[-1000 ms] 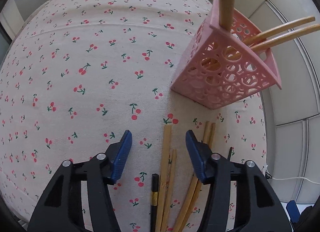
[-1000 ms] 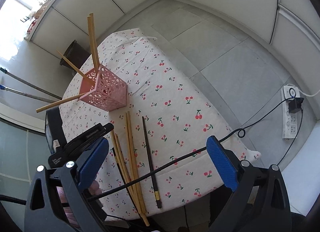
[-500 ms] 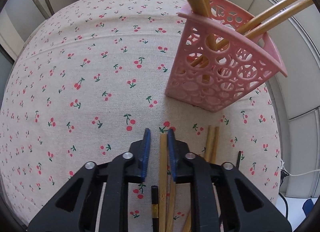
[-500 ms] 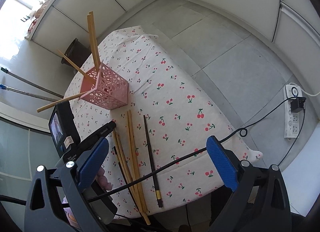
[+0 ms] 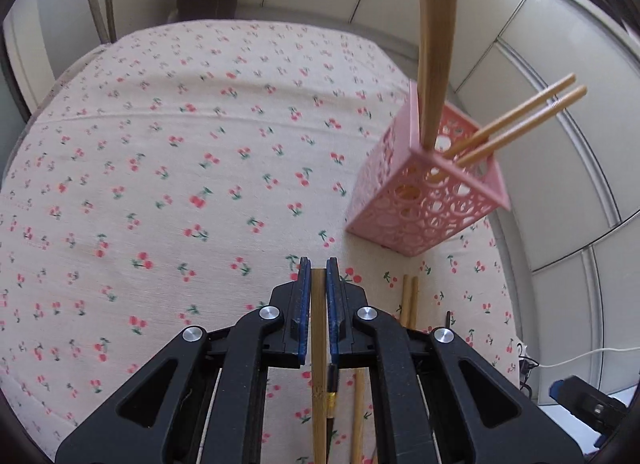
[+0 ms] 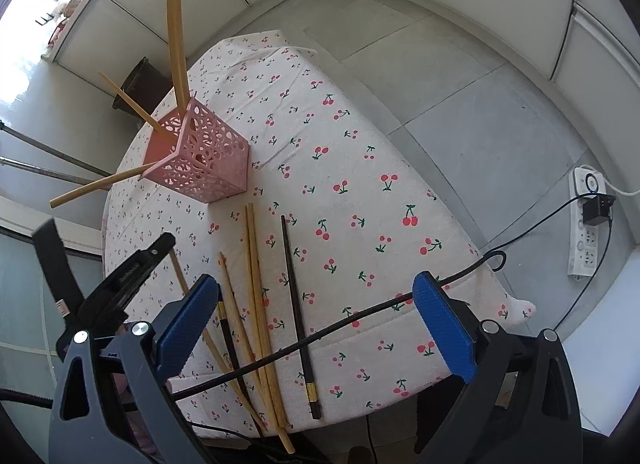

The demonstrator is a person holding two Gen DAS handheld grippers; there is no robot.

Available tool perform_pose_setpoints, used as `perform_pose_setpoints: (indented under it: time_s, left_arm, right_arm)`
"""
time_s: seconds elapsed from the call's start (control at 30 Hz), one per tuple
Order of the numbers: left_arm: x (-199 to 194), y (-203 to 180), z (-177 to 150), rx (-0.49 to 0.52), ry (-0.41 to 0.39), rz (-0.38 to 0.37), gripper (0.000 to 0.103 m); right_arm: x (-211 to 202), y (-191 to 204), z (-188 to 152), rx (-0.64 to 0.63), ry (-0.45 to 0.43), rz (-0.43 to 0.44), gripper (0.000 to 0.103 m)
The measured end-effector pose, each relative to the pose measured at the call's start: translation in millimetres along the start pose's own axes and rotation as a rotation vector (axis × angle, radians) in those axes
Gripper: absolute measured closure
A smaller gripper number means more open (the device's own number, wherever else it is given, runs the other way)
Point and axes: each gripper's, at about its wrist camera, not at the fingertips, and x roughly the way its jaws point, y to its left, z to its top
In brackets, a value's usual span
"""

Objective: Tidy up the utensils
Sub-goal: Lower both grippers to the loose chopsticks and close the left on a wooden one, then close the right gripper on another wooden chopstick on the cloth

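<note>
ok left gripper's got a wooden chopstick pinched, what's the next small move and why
Probably lift it clear and carry it toward the pink holder. The left gripper is shut on a wooden chopstick, its jaws having just closed. The holder already has chopsticks standing in it, while more wooden ones lie loose on the cherry tablecloth.

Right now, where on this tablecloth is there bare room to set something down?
The wide stretch of cherry tablecloth left of the pink holder is bare. It is crowded near the table's front edge, where loose chopsticks lie side by side, with a black cable crossing above them.
</note>
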Motion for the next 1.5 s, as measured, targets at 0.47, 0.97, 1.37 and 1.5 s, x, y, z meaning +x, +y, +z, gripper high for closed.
perform_pose_setpoints:
  time_s: [0.47, 0.97, 1.37, 1.5]
  left_arm:
    - [-113.1, 44.9, 14.1, -0.054, -0.177, -0.043, 0.096]
    - [-197.0, 62.9, 18.6, -0.034, -0.380, -0.054, 0.096]
    - [-242.3, 74.3, 17.1, -0.044, -0.515, -0.066, 0.096]
    - [-246.7, 78.8, 16.4, -0.046, -0.527, -0.070, 0.096]
  right_arm:
    - [49.7, 53.0, 13.2, -0.093, 0.091, -0.035, 0.030]
    - [87.2, 88.9, 22.2, -0.160, 0.079, -0.086, 0.082]
    - [105.6, 95.5, 25.0, -0.179, 0.083, -0.134, 0.084]
    - [111.6, 101.1, 24.2, -0.192, 0.072, -0.163, 0.086]
